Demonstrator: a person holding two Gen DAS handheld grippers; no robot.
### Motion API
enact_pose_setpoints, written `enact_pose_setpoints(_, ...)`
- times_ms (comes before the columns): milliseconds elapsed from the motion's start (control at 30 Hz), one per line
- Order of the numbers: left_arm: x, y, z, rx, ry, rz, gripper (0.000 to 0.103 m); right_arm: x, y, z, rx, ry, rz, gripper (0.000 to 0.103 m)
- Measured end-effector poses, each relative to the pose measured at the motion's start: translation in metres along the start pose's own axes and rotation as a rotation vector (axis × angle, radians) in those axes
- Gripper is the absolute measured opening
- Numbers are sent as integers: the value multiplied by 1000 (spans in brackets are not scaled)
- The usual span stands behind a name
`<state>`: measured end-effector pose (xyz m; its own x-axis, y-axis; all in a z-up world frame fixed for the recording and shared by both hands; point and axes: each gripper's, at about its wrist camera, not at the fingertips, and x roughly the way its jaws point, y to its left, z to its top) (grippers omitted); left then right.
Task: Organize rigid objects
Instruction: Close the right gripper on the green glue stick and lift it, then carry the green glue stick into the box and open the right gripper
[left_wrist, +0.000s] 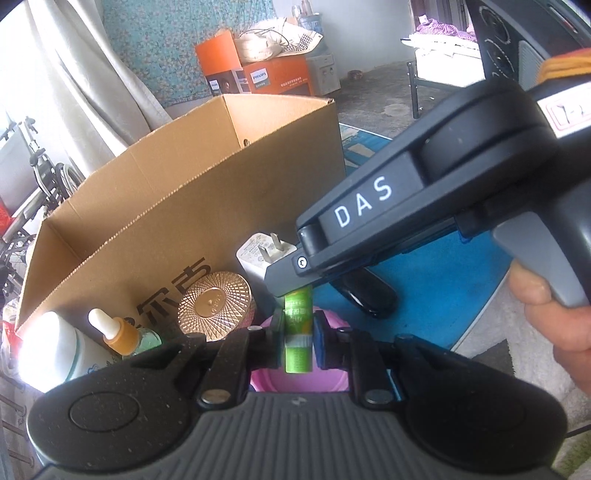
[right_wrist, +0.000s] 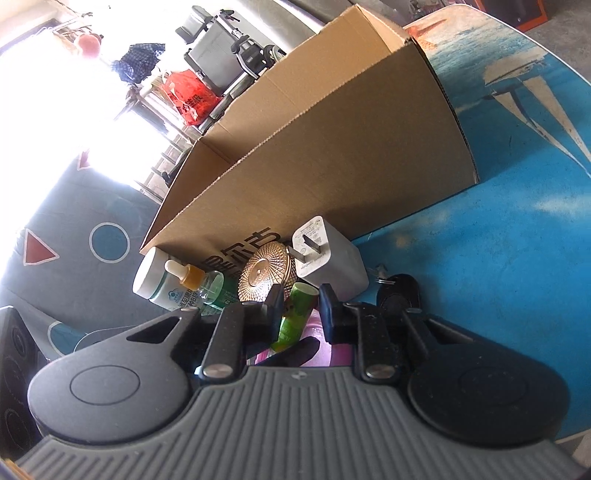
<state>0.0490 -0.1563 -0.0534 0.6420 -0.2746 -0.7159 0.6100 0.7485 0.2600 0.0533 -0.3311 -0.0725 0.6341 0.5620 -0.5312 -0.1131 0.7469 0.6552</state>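
Observation:
A small green tube (left_wrist: 296, 332) is held upright over a pink bowl (left_wrist: 325, 380). My left gripper (left_wrist: 297, 334) is shut on the tube's lower half. My right gripper (left_wrist: 291, 286) reaches in from the right, with a hand (left_wrist: 554, 325) on its grip, and its fingers cover the tube's top. In the right wrist view the tube (right_wrist: 295, 314) stands tilted between the pads of my right gripper (right_wrist: 301, 308), which close on its upper end. Behind it stands an open cardboard box (left_wrist: 184, 192) with its flap up.
Along the box (right_wrist: 332, 147) front sit a white plug charger (right_wrist: 328, 258), a gold round compact (right_wrist: 264, 275), an orange dropper bottle (right_wrist: 188, 277), a white jar (right_wrist: 151, 277) and a black key fob (right_wrist: 400, 291). All rest on a blue mat (right_wrist: 461, 240).

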Motion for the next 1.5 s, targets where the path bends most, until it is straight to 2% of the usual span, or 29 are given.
enact_pose_setpoints(133, -24, 0, 9, 11, -59, 31, 17, -21, 26, 6, -86, -55, -8, 19)
enact_pose_setpoints(233, -45, 14, 24, -4, -114, 59, 17, -34, 55, 17, -190, -103, -9, 19)
enact_pose_setpoints(333, -62, 34, 44, -9, -151, 101, 18, -40, 87, 44, -310, -130, 18, 19)
enact_pose_setpoints(433, -65, 68, 68, -43, -140, 133, 18, -31, 110, 86, -365, -112, 72, 19)
enact_pose_setpoints(567, -43, 121, 94, -154, -44, 119, 18, 14, 130, 145, -361, 4, 114, 19)
enact_pose_setpoints(733, 8, 170, 91, -227, 155, 100, 19, 106, 123, 193, -223, 279, 104, 18)
enact_pose_setpoints(900, 37, 188, 74, -242, 279, 78, 22, 180, 106, 193, -127, 487, 70, 18)
enact_pose_setpoints(1033, 50, 197, 67, -240, 329, 64, 23, 217, 97, 187, -101, 591, 53, 18)
enact_pose_setpoints(1100, 52, 202, 65, -248, 328, 84, 34, 233, 92, 184, -91, 636, 41, 18)
enact_pose_setpoints(1200, 49, 209, 65, -280, 319, 87, 35, 251, 91, 177, -92, 671, 13, 18)
enact_pose_setpoints(1300, 42, 214, 68, -317, 295, 69, 38, 253, 94, 176, -94, 664, 27, 19)
enact_pose_setpoints(1500, 14, 216, 77, -347, 193, 78, 45, 203, 94, 190, -74, 563, 77, 19)
